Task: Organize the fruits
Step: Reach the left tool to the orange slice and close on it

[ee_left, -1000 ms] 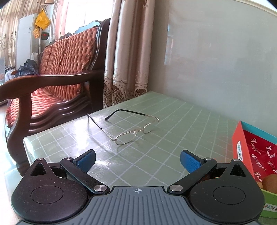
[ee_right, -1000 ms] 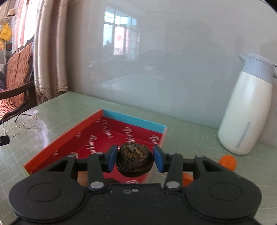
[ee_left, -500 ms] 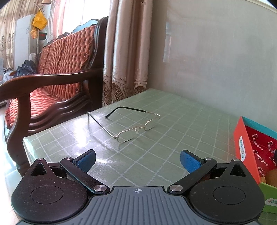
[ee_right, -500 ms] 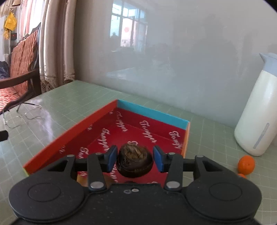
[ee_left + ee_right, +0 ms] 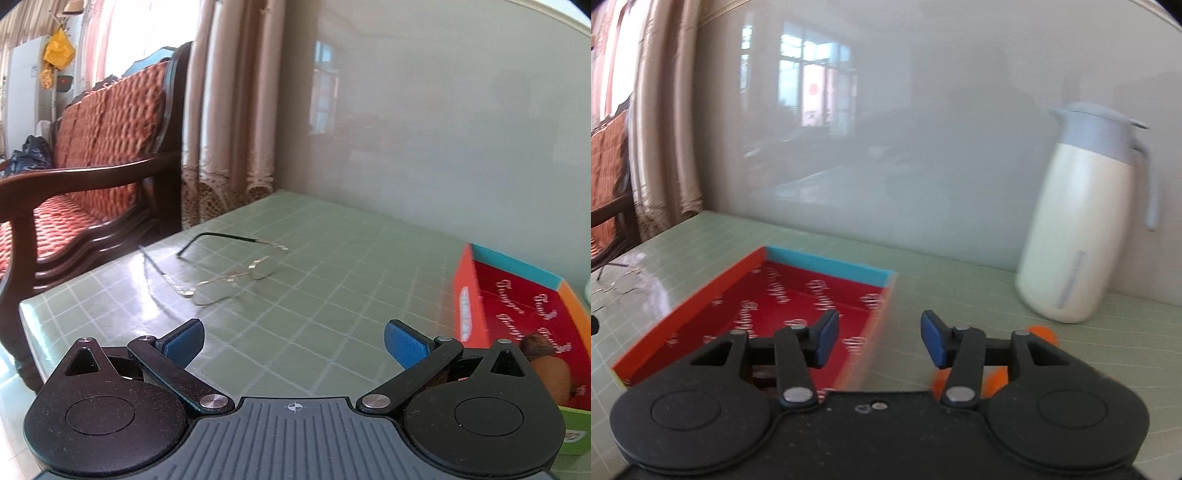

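Observation:
A shallow red box [image 5: 798, 295] with a blue far wall lies on the green checked table; it also shows at the right of the left wrist view [image 5: 517, 295]. In that view a dark brown fruit [image 5: 535, 345] and a tan fruit [image 5: 554, 376] lie inside it. My right gripper [image 5: 879, 338] is open and empty above the box's right wall. Small oranges [image 5: 1043, 332] lie on the table behind its right finger, partly hidden. My left gripper [image 5: 293, 341] is open and empty over the table, left of the box.
A pair of wire glasses [image 5: 229, 273] lies on the table ahead of the left gripper. A white jug with a grey lid [image 5: 1086, 221] stands at the back right by the wall. A wooden sofa [image 5: 92, 166] stands beyond the table's left edge.
My right gripper has opened and let go of the dark brown fruit, which now lies in the box, and it has swung to the right. The left gripper has turned slightly right.

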Motion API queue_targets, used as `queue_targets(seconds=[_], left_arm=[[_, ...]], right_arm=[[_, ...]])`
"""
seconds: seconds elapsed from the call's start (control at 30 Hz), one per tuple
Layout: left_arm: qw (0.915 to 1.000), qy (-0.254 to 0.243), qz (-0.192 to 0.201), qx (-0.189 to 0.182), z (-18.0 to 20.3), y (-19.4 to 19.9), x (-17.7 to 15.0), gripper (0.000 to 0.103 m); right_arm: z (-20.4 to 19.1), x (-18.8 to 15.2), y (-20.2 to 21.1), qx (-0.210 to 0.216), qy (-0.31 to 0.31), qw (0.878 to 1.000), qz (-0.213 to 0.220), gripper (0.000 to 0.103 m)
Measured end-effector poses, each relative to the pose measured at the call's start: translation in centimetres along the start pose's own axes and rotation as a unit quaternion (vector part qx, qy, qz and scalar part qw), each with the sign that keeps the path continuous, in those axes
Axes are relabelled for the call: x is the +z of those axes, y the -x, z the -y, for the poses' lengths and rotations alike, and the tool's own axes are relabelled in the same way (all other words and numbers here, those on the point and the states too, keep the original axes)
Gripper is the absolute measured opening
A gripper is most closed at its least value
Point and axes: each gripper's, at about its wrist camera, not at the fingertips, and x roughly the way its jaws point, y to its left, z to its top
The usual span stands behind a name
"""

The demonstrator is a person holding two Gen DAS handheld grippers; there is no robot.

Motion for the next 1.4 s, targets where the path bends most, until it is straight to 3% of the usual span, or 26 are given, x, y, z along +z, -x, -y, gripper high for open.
queue_targets(seconds=[0.47, 0.87, 1.4], left_arm=[[0.9940, -0.039, 0.022, -0.100, 9.5, 3.5, -0.7, 0.103], [0.9752, -0.114, 0.039, -0.186, 19.0, 7.3, -3.1, 0.103], [0.9493, -0.181, 0.006, -0.257, 26.9, 9.9, -7.3, 0.102]], right_arm=[[10.9, -2.6, 5.3, -0.104, -0.061, 0.993, 0.005, 0.050], [17.5, -5.1, 8.9, -0.149, -0.093, 0.984, 0.000, 0.051], [20.9, -6.8, 10.3, -0.173, -0.109, 0.979, -0.006, 0.051]])
